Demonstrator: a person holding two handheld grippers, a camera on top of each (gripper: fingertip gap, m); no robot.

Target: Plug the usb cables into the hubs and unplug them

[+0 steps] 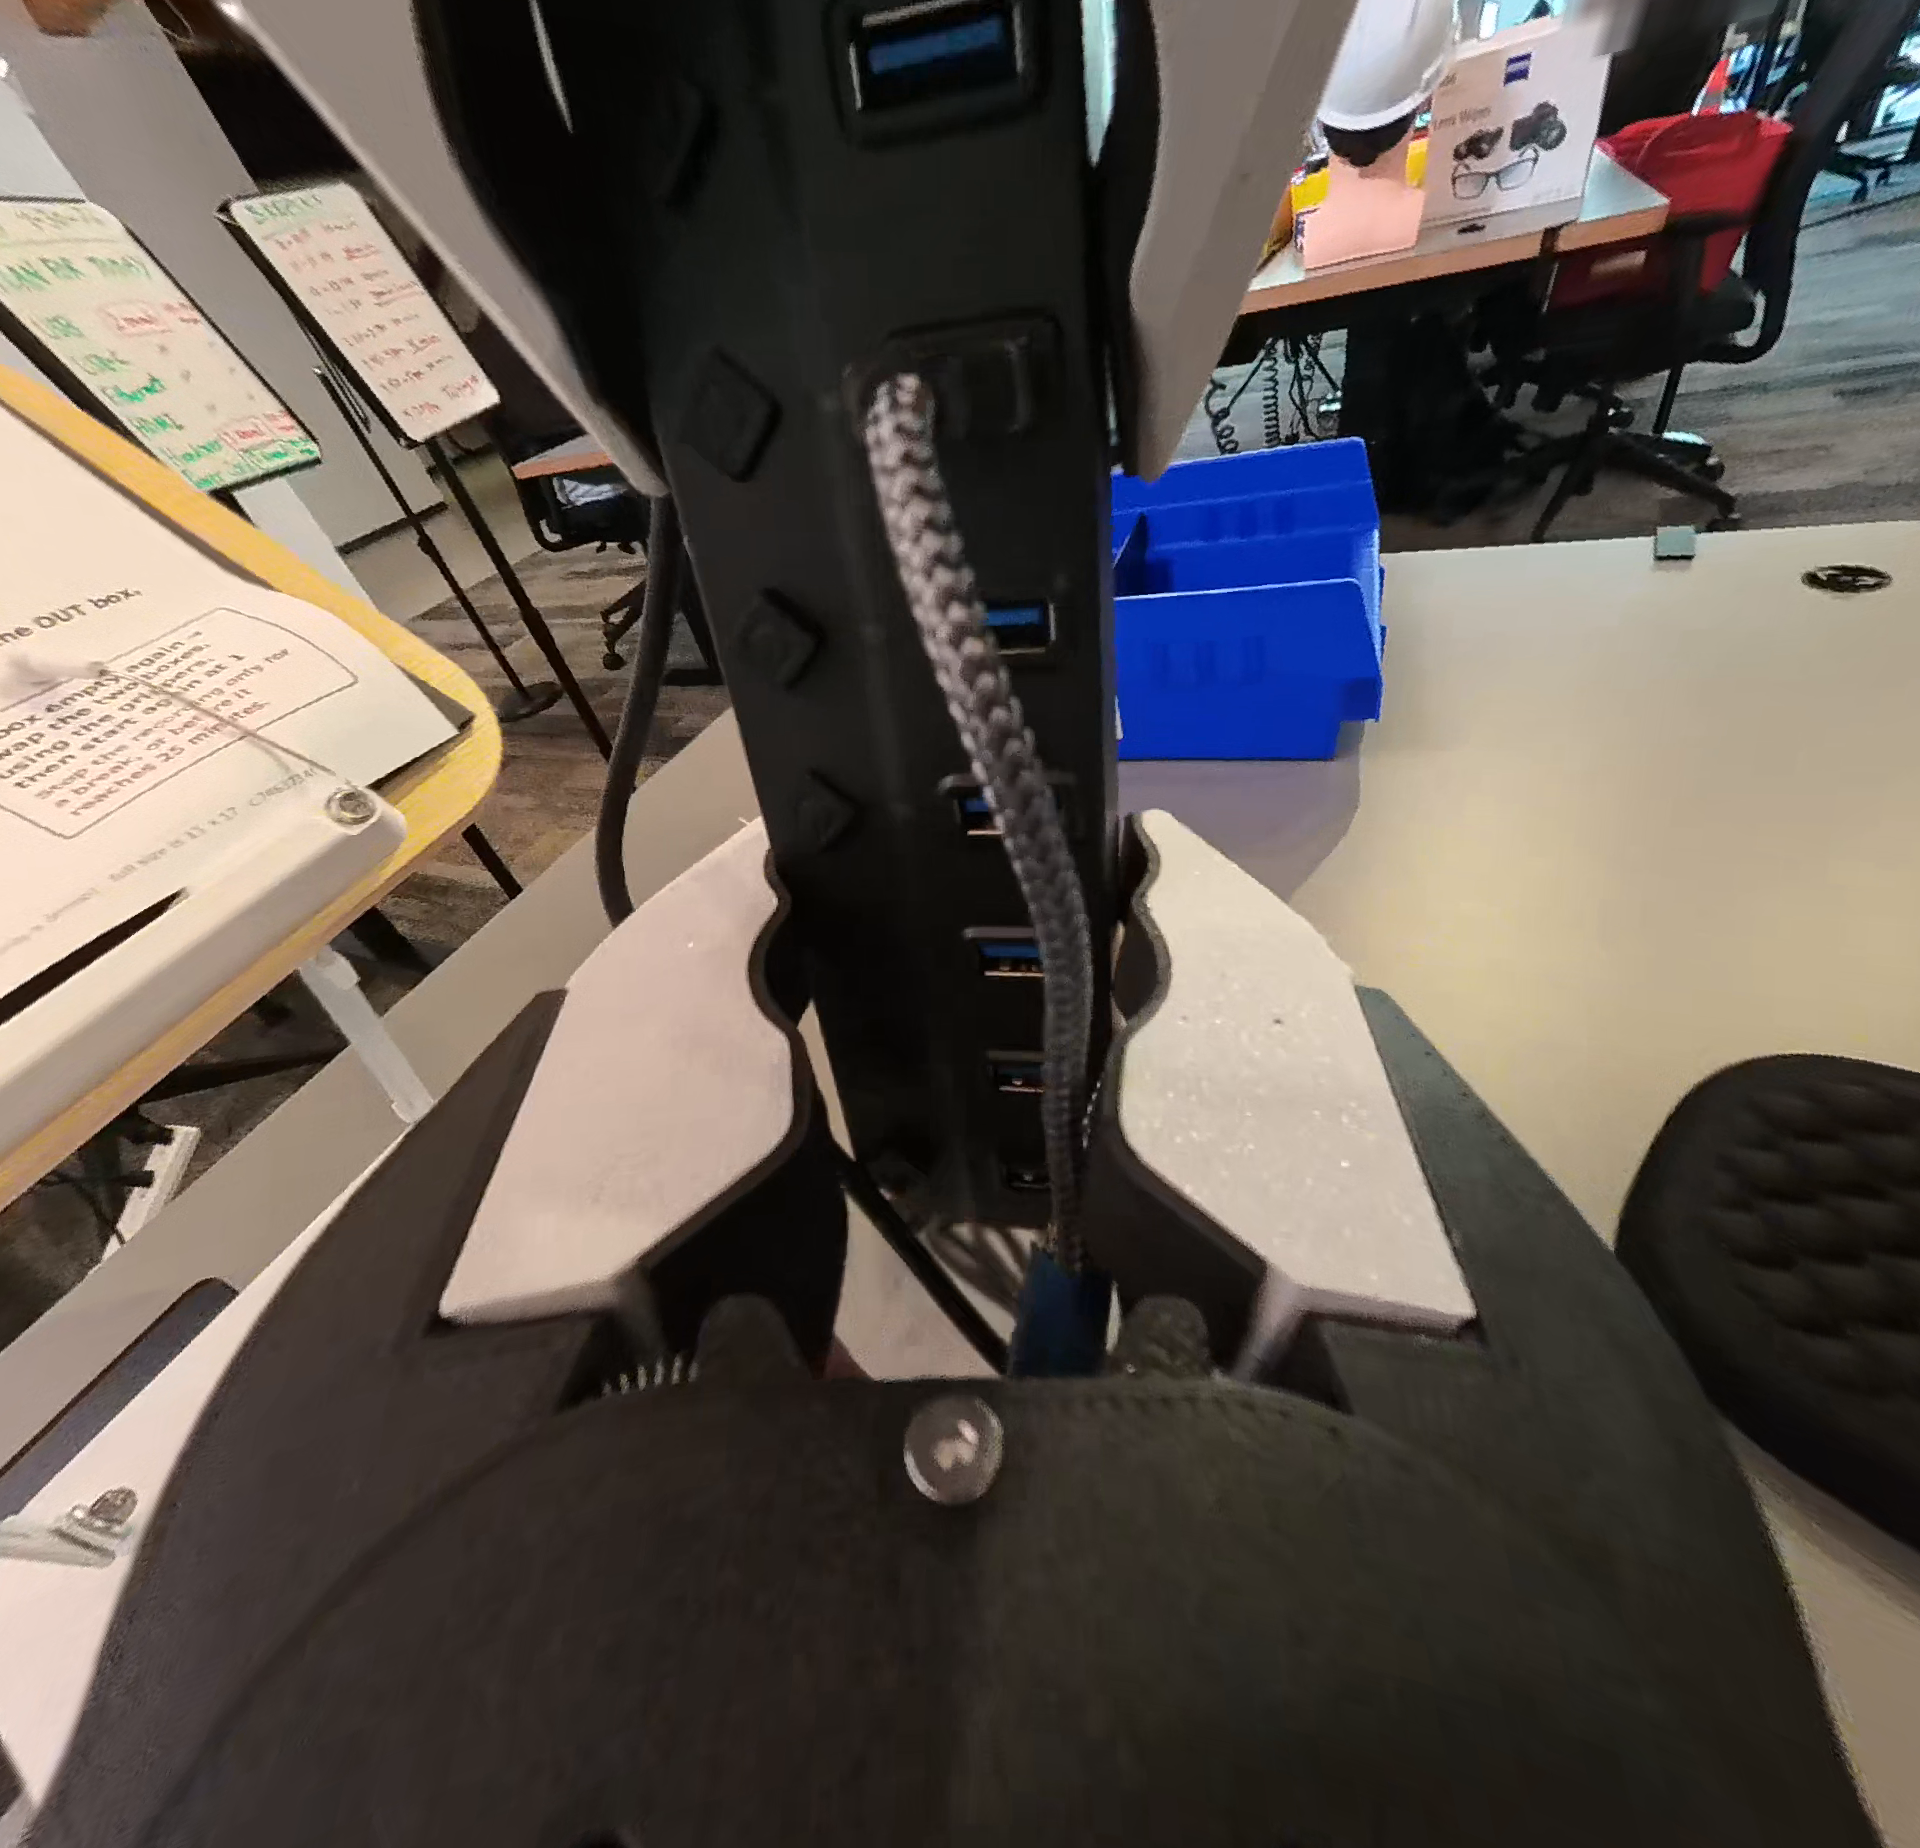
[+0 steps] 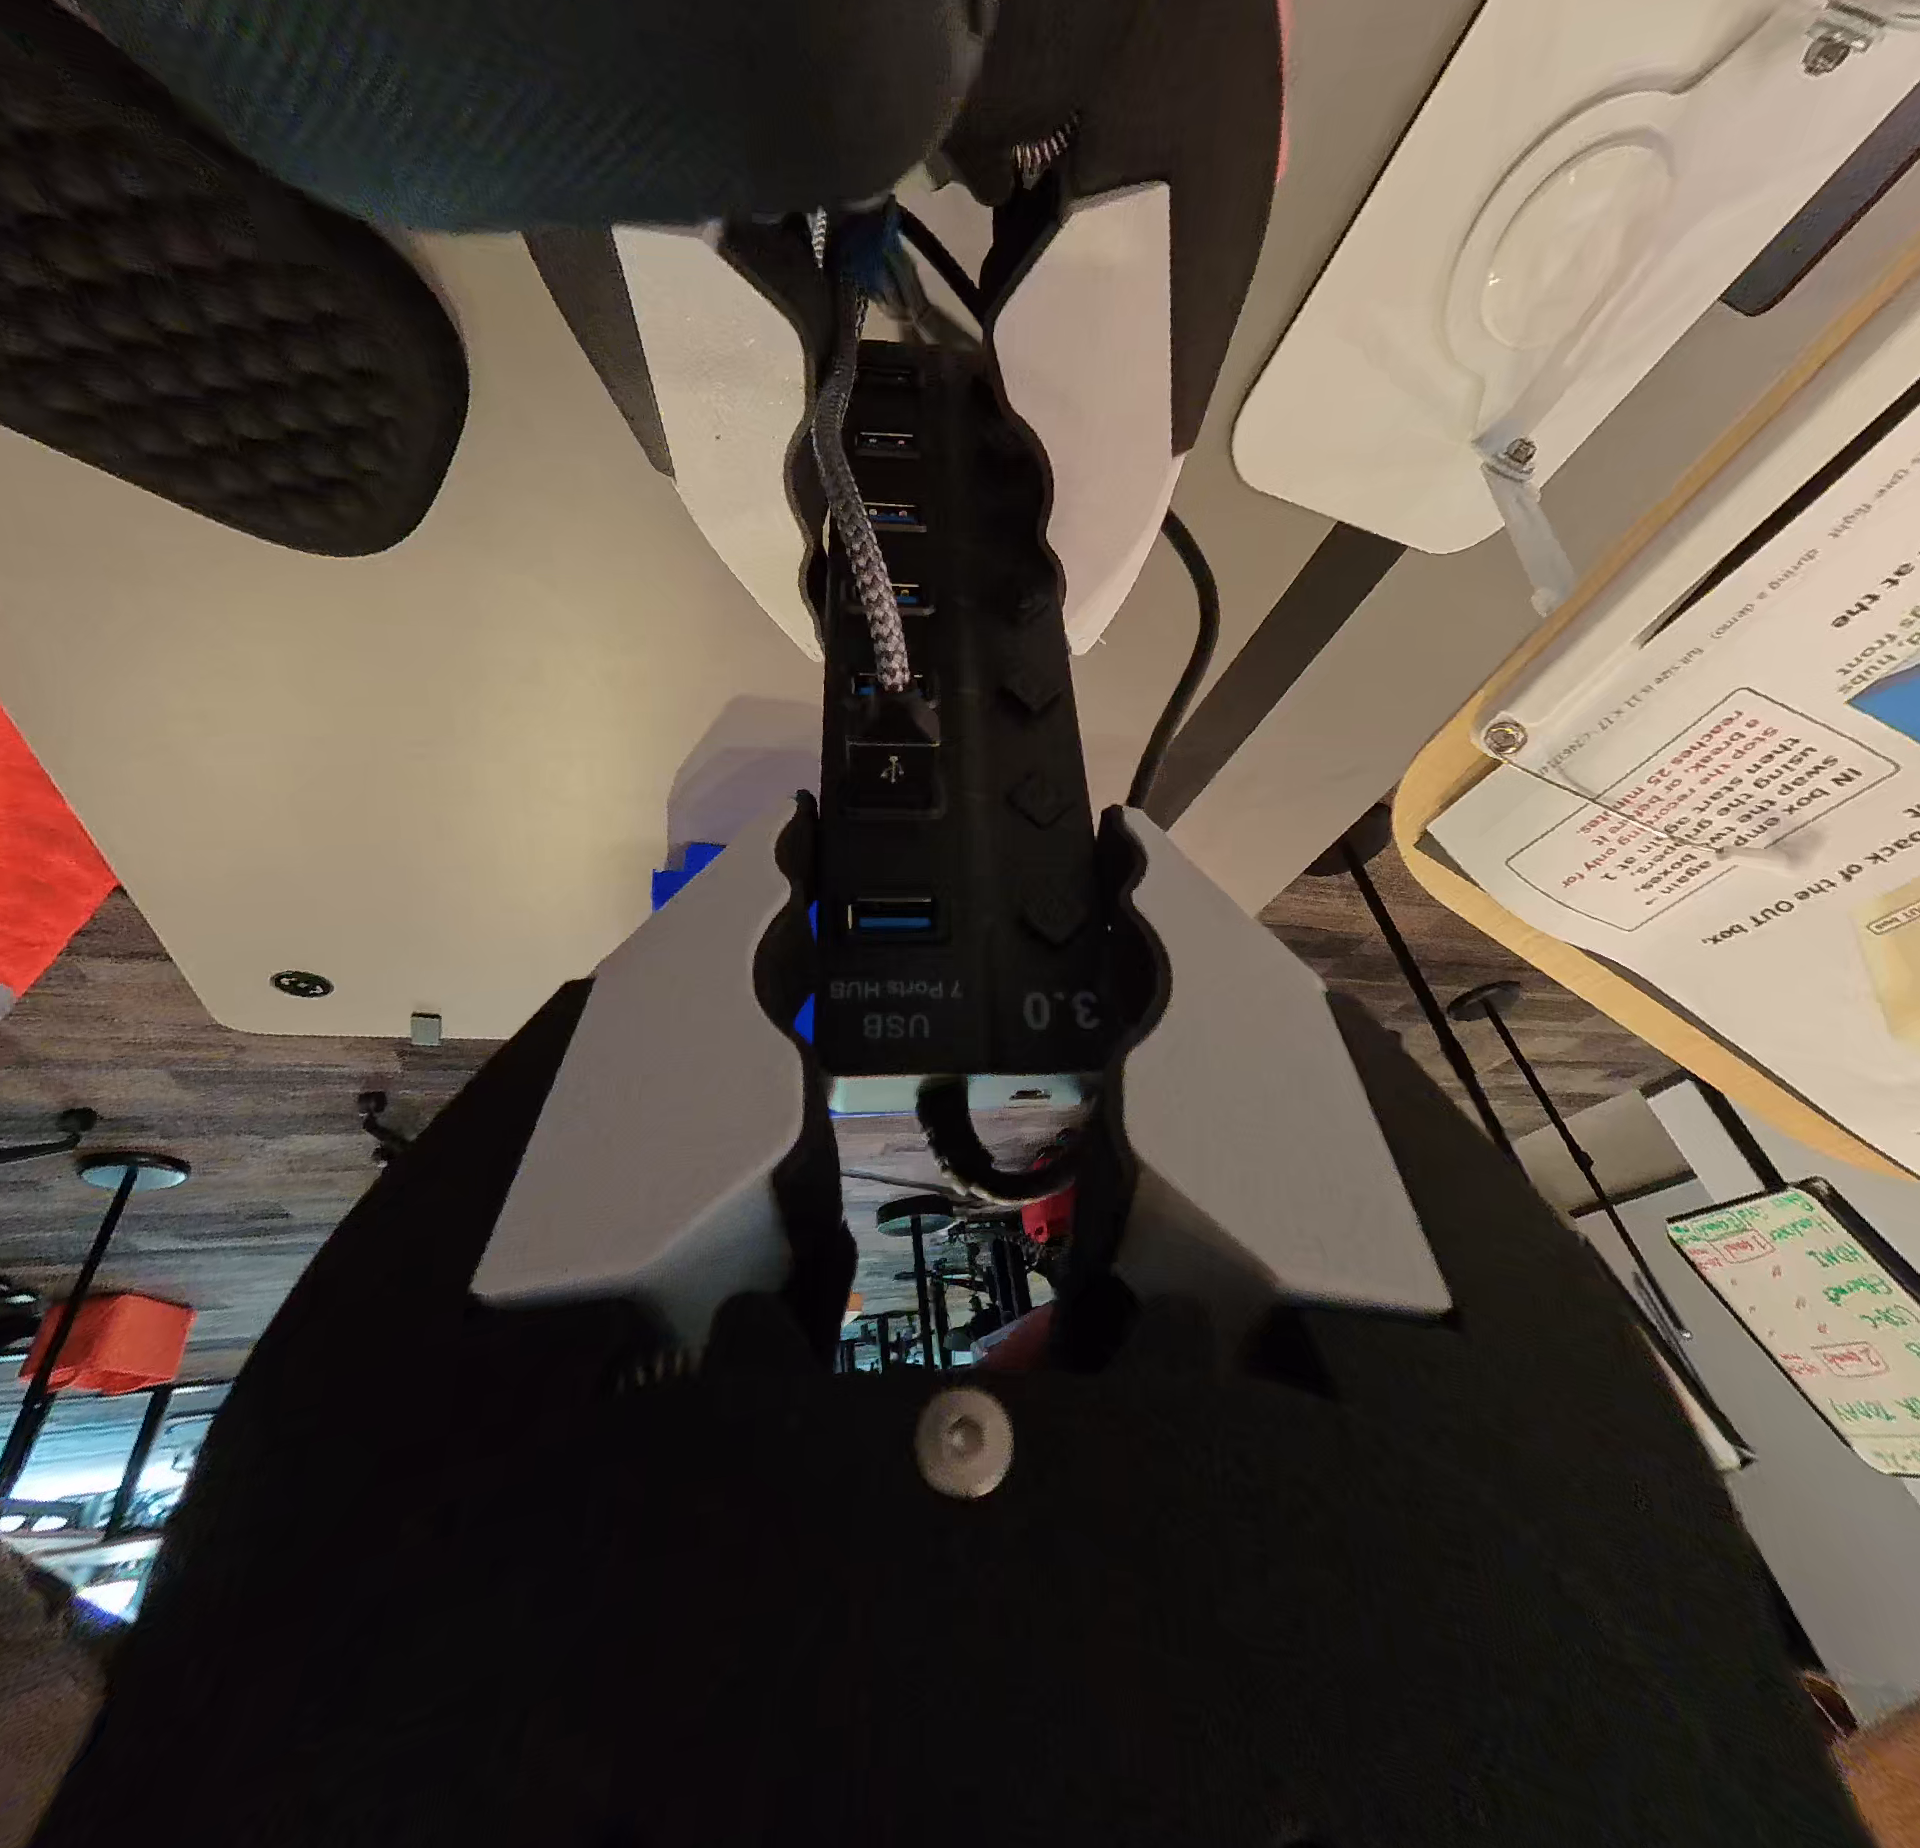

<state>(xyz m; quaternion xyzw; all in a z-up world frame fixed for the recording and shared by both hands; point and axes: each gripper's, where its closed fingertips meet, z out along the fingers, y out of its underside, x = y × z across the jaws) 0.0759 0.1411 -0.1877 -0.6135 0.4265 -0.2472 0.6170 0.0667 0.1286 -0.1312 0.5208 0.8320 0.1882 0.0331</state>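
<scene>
— Left gripper (image 1: 951,868): what sits between its fingers?
— One end of the black hub (image 1: 914,593), clamped; the right gripper (image 2: 954,853) clamps the opposite end.
— And the cable (image 1: 982,697)?
— Braided, plugged into a port midway between both grippers, trailing back toward the left one.
— Beyond?
— Blue bins (image 1: 1247,603) on the table (image 1: 1621,790).

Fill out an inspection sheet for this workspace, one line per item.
Surface: pale table, mostly bare.
Job's things: black USB hub held between both grippers; braided USB cable plugged into one port.
Clutter: blue bins; black padded pad.
Grippers: left gripper and right gripper each shut on an end of the hub.
Cables: hub's black lead hangs beside it.
Surroundings: whiteboards, instruction board, office chairs.
</scene>
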